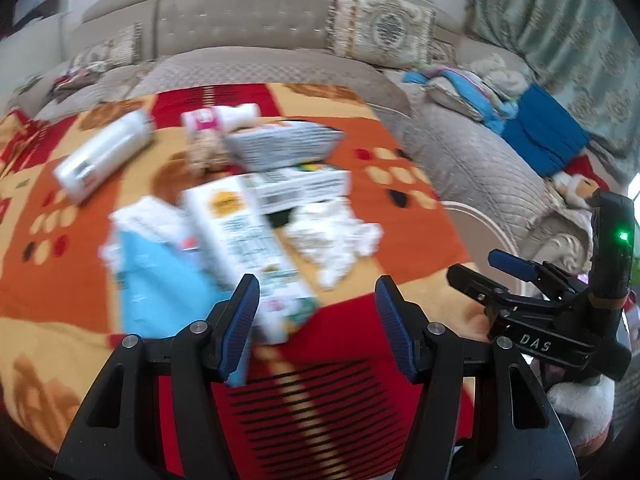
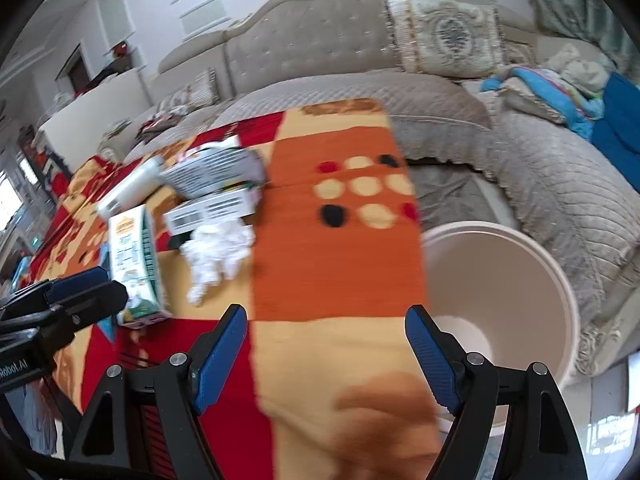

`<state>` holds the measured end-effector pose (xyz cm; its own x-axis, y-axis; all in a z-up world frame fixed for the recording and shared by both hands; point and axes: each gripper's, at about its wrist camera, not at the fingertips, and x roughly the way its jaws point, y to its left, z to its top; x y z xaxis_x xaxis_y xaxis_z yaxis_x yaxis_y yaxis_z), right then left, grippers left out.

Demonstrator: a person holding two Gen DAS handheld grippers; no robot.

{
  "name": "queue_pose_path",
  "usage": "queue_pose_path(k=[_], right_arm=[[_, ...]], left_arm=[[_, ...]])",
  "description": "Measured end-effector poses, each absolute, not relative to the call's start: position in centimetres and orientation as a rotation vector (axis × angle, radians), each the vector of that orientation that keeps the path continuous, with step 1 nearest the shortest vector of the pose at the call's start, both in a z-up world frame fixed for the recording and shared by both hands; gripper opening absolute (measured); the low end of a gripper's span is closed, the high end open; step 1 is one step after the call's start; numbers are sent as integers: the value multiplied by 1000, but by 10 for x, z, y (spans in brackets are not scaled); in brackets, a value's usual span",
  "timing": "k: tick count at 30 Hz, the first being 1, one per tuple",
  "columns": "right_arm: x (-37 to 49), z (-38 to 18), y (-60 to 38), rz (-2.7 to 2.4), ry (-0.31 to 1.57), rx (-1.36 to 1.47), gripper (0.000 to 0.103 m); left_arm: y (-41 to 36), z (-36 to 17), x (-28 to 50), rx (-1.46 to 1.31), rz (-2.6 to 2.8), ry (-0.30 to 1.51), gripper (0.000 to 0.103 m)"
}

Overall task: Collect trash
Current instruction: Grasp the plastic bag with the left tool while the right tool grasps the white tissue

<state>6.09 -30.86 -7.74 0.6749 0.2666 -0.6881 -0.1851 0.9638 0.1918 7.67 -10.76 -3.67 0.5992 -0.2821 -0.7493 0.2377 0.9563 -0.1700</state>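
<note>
Both tools are standing open with nothing between their pads: the left tool [image 1: 316, 320] is hovering just short of the tall white carton [image 1: 248, 248], while the right tool [image 2: 326, 356] is opening over bare cloth beside the empty bin [image 2: 500, 280]. A good grab is probably going to mean closing across the carton's narrow sides, then clearing the bench [image 2: 340, 240] edge to the bin. Farther off, crumpled tissue [image 1: 336, 236], boxes [image 1: 296, 184] and a white bottle [image 1: 100, 156] are lying on the patterned cloth, with a grey sofa [image 1: 248, 20] behind.
</note>
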Motion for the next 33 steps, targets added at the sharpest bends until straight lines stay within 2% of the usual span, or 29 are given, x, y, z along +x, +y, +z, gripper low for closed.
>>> queue_pose_path(k=[14,20,33], right_arm=[[106,-90,-233,334,850,52,79],[125,-94,-221,335,866,44,79],[136,-102,-205,365,897,23,80]], left_arm=[[44,-58,118,-217,-104,921,59],[60,-67,152,-296,-127,951,59],[75,-99,170,-337,-60,1034,59]])
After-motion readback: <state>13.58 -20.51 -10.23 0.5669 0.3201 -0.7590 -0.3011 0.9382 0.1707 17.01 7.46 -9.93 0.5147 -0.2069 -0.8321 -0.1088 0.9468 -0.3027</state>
